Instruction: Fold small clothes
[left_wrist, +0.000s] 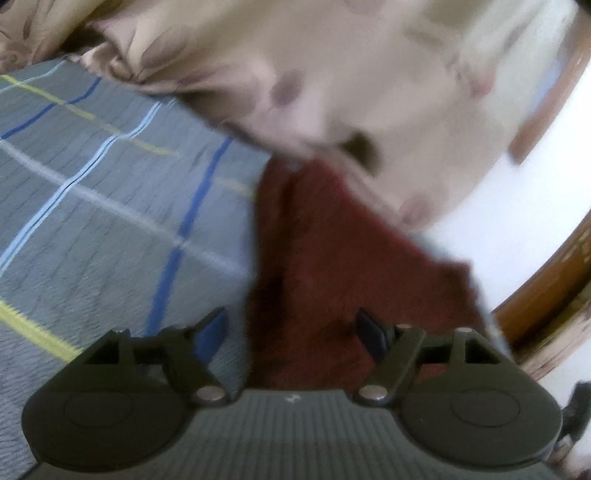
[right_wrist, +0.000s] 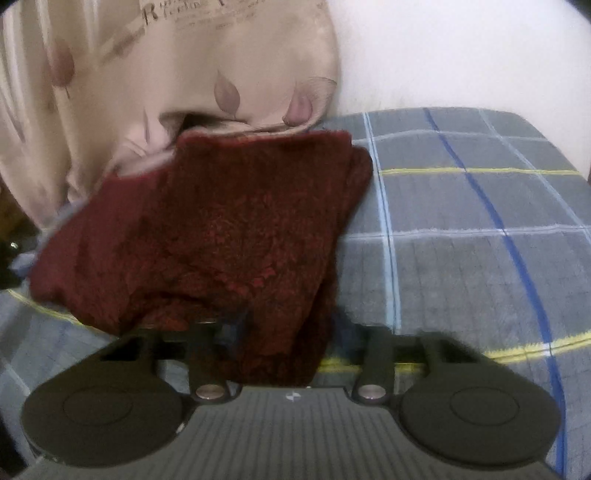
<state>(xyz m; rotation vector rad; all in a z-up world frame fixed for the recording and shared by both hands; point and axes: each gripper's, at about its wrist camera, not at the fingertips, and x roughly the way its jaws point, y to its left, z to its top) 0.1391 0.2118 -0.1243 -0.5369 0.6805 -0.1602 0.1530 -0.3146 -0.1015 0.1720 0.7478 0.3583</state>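
Scene: a dark red fleecy garment (right_wrist: 207, 236) is shown lying on a grey plaid bedsheet (right_wrist: 461, 229), its far edge tucked against a beige leaf-print cushion (right_wrist: 155, 74) at the head of the bed.

Garment: part-folded in appearance, with its long axis running from the cushion down toward the cameras; a narrow tail of cloth is seen trailing from the near edge.

Right gripper (right_wrist: 284, 325): placed at the near edge of the garment, farthest from the cushion. Its jaws are drawn in to a middling gap with the trailing tail between them; the tips are blurred, so whether the pads press the cloth cannot be told.

Left gripper (left_wrist: 291, 332): held wide apart over the near end of the same garment, nothing pinched; one blue pad (left_wrist: 210, 332) is seen above the sheet, the other above red cloth.

Key relation: the garment lies straight ahead of both grippers, toward the cushion. The right gripper is judged nearer to a hold, being already astride the tail.

Next move, as judged: the near edge would need to be carried along the long axis toward the cushion.

Risk: a grip on the thin tail alone could let the bulk sag.
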